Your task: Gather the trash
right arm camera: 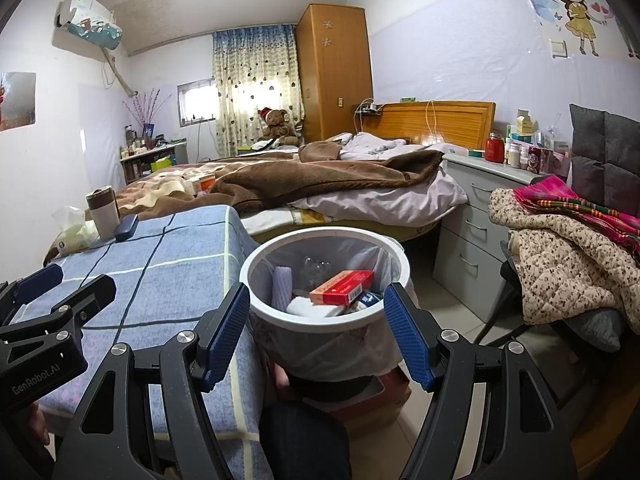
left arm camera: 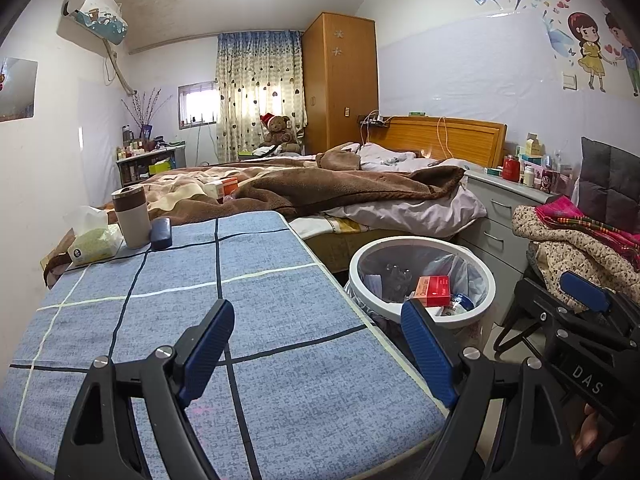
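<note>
A white round trash bin point(right arm camera: 326, 320) with a clear liner stands on the floor beside the blue checked table point(left arm camera: 260, 320). Inside it lie a red box point(right arm camera: 344, 286), white wrappers and other litter. My right gripper point(right arm camera: 316, 312) hovers just in front of the bin, open, nothing between its fingers. My left gripper point(left arm camera: 318, 328) is open over the table's near right corner, empty. In the left wrist view the bin point(left arm camera: 420, 244) with its red box point(left arm camera: 434, 290) sits right of the table, and the right gripper point(left arm camera: 576, 300) shows at the right edge.
At the table's far left stand a tissue pack point(left arm camera: 94, 242), a lidded cup point(left arm camera: 132, 216) and a dark case point(left arm camera: 161, 233). Beyond is a bed with a brown blanket point(left arm camera: 340, 188). A grey drawer unit point(right arm camera: 472, 220) and a chair piled with clothes point(right arm camera: 568, 256) stand at right.
</note>
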`<state>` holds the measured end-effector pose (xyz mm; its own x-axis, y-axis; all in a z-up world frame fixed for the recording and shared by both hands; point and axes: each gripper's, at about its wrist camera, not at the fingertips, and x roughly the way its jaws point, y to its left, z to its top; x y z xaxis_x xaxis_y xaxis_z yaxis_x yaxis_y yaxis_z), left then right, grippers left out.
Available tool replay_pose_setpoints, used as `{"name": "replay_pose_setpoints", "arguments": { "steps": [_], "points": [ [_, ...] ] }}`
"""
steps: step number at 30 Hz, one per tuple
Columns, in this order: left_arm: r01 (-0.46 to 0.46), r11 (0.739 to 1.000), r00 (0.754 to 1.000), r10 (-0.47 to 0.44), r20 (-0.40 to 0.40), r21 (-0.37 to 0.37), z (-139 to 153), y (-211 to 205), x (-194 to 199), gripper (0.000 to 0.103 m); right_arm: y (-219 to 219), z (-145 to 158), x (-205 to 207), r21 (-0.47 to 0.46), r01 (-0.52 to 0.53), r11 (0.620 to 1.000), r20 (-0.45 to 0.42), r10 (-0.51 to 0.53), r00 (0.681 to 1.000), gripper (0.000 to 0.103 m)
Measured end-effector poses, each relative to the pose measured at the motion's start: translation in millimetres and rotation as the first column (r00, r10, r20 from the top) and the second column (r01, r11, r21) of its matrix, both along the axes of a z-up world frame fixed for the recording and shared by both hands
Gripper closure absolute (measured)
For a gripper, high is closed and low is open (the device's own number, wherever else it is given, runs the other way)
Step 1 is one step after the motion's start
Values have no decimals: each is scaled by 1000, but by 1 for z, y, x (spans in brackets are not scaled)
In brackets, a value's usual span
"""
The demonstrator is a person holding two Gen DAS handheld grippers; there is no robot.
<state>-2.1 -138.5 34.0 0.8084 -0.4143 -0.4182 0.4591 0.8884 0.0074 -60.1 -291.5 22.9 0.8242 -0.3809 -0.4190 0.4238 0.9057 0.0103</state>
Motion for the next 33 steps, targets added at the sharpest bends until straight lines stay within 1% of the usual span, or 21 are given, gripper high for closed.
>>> {"name": "replay_pose_setpoints", "arguments": {
  "steps": [25,29,33],
  "points": [
    [1,1000,1000,-1,-2,-7,-1,0,-1,16,1,1,1,1,-2,1000,0,2,1000,32],
    [6,1000,1000,-6,-11,-20,-2,2,-1,16,1,1,2,1,-1,1000,-2,1,1000,32],
    [4,1000,1000,-5,-2,-19,-2,1,-4,16,1,1,2,0,-1,1000,-1,1,1000,32]
  ]
}}
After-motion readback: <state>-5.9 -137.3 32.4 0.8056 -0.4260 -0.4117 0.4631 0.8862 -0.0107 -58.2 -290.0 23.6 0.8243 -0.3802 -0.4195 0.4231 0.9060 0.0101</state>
